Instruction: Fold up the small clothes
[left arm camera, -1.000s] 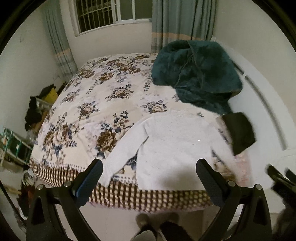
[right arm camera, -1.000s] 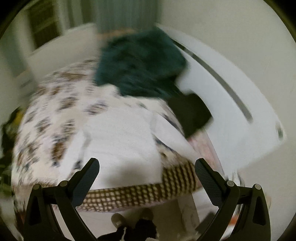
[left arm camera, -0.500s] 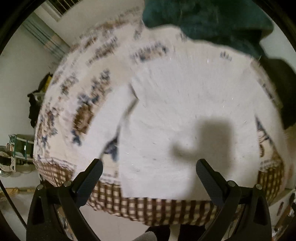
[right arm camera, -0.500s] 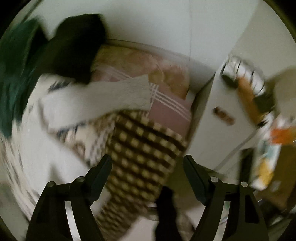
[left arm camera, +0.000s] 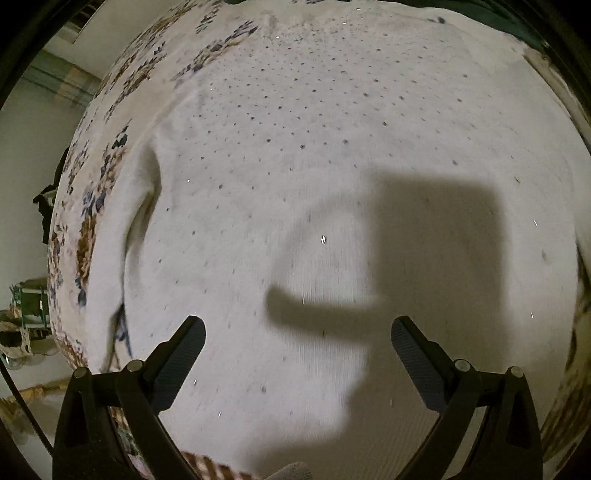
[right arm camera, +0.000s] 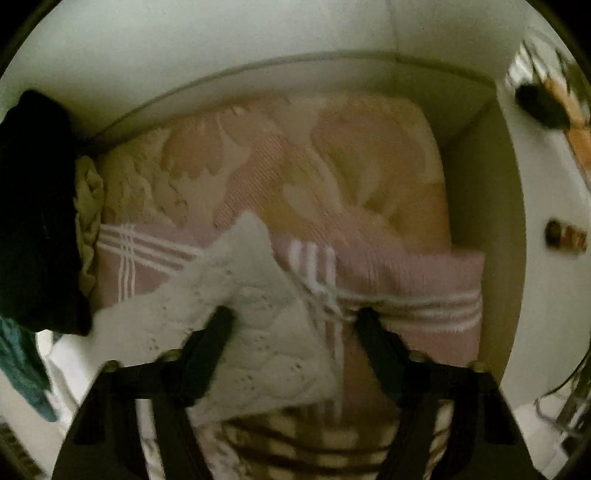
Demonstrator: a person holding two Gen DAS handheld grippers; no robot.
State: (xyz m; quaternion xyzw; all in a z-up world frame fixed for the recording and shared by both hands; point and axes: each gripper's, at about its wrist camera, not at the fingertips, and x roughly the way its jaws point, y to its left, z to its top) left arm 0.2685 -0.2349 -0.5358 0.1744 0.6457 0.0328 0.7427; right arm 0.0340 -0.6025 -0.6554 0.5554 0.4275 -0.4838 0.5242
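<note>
Vs half a second ago: left gripper (left arm camera: 297, 341) has dropped much closer over the white knit sweater with small dark speckles (left arm camera: 332, 155), which now fills nearly the whole left wrist view; the dark teal garment (left arm camera: 517, 26) is cut down to a sliver at the top right edge. Right gripper (right arm camera: 293, 325) has swung onto the sweater's sleeve (right arm camera: 255, 306), and the checked blanket border (right arm camera: 314, 443) that filled the middle of its view now sits at the bottom, under the fingers. Sweater lies flat on the floral bedspread (left arm camera: 92, 221), body spread ahead of and below the left claw, long axis running away from it toward the top of frame; its left sleeve (left arm camera: 125, 236) runs alongside the body, left of the left finger. The other sleeve runs diagonally from lower left of the right claw up and ahead, its cuff end pointing away, resting on the pink pillow with white stripes (right arm camera: 406, 280). Fabric looks smooth with a few soft ridges near the armpit; the gripper's shadow falls across its middle. Left claw: released, fingers wide apart, nothing between them. Right claw: spread, sleeve edge lying between the fingers, not pinched. Black garment (right arm camera: 33, 206) sits far left of the right claw. Right view is blurred.
</note>
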